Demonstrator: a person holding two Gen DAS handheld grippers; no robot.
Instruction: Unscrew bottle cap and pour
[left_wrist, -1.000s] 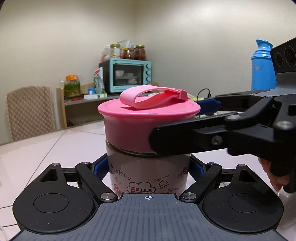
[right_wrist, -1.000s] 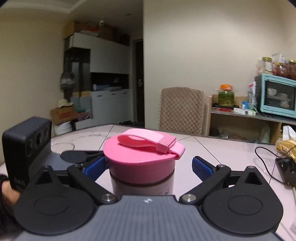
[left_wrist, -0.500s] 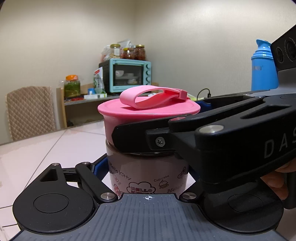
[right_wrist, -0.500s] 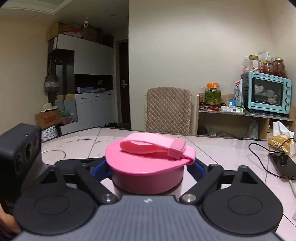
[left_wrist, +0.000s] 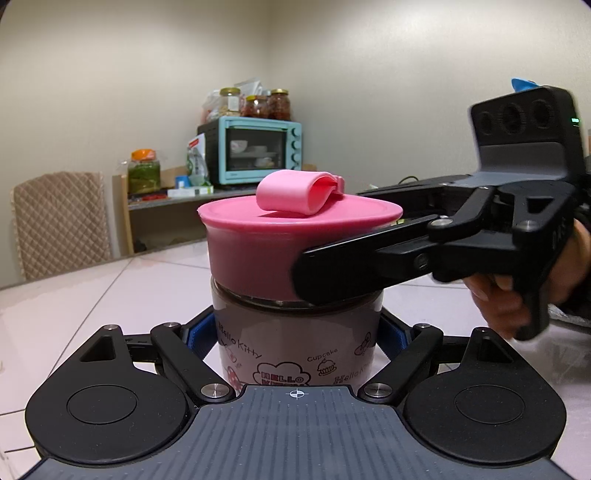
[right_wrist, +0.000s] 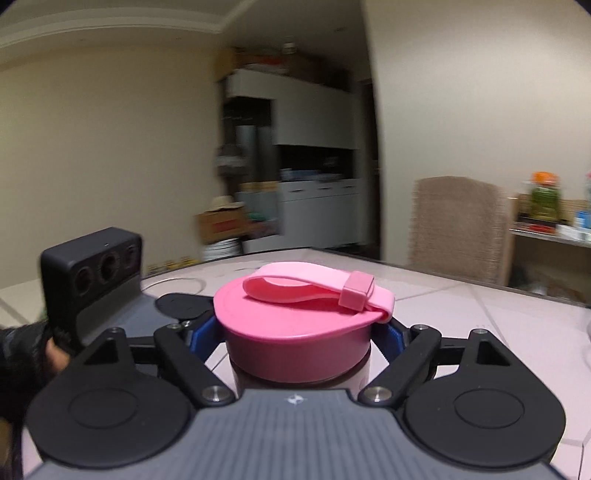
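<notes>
A bottle (left_wrist: 295, 350) with cartoon print stands on the table, topped by a wide pink cap (left_wrist: 258, 251) with a folded pink strap (left_wrist: 299, 194). My left gripper (left_wrist: 295, 334) is shut on the bottle's body, its blue pads pressing both sides. My right gripper (left_wrist: 332, 236) comes in from the right and is shut on the cap, one black finger (left_wrist: 351, 273) lying across the cap's front. In the right wrist view the cap (right_wrist: 295, 332) fills the space between the pads of the right gripper (right_wrist: 297, 334), and the left gripper's camera block (right_wrist: 92, 266) sits at the left.
The pale tiled table (left_wrist: 110, 295) stretches behind the bottle. A quilted chair (left_wrist: 59, 221) stands at its far edge, with a teal toaster oven (left_wrist: 255, 151) and jars on a shelf beyond. A person's hand (left_wrist: 495, 302) holds the right gripper's handle. Cabinets (right_wrist: 314, 166) stand far behind.
The right gripper went from open around the cap to shut on it, then swung round with it. The cap's strap now faces a different way. The left gripper held still.
</notes>
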